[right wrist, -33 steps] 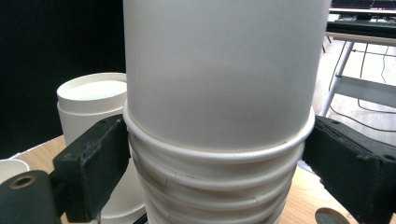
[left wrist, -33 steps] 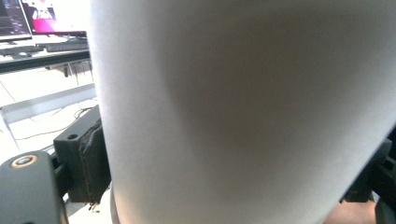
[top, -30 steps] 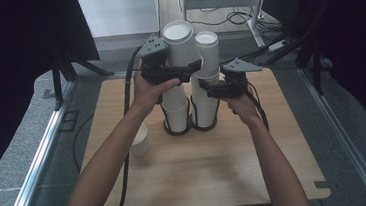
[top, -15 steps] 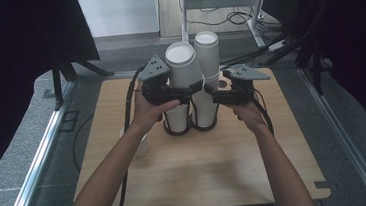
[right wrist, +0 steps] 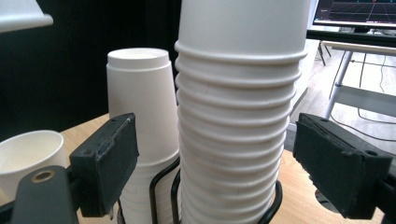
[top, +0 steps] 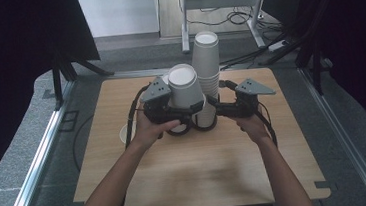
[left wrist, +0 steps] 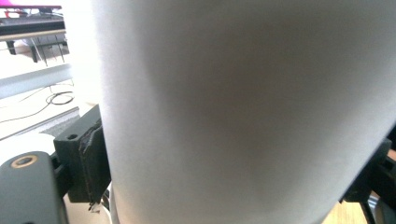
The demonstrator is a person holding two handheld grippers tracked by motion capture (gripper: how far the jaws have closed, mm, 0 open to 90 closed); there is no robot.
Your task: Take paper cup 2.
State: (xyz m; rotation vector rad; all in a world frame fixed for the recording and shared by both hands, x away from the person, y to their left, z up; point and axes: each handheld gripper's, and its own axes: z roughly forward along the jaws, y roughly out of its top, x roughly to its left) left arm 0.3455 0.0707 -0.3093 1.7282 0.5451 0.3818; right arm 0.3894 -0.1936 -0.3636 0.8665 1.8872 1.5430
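High view: left tool point(top: 188, 113), gripping a cup point(top: 185, 86), sank; right tool point(top: 213, 111) narrowed, ungripping.

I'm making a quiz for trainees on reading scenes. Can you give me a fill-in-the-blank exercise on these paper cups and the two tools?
1. The left tool is shut on a white paper ____.
2. The tall stack of cups stands between the right tool's pads, which are ____ it, not pressing.
3. The stacks stand upside down in a black ____ holder.
4. A single cup stands on the wooden ____, left of the holder.

Missing words: cup; apart from; wire; table
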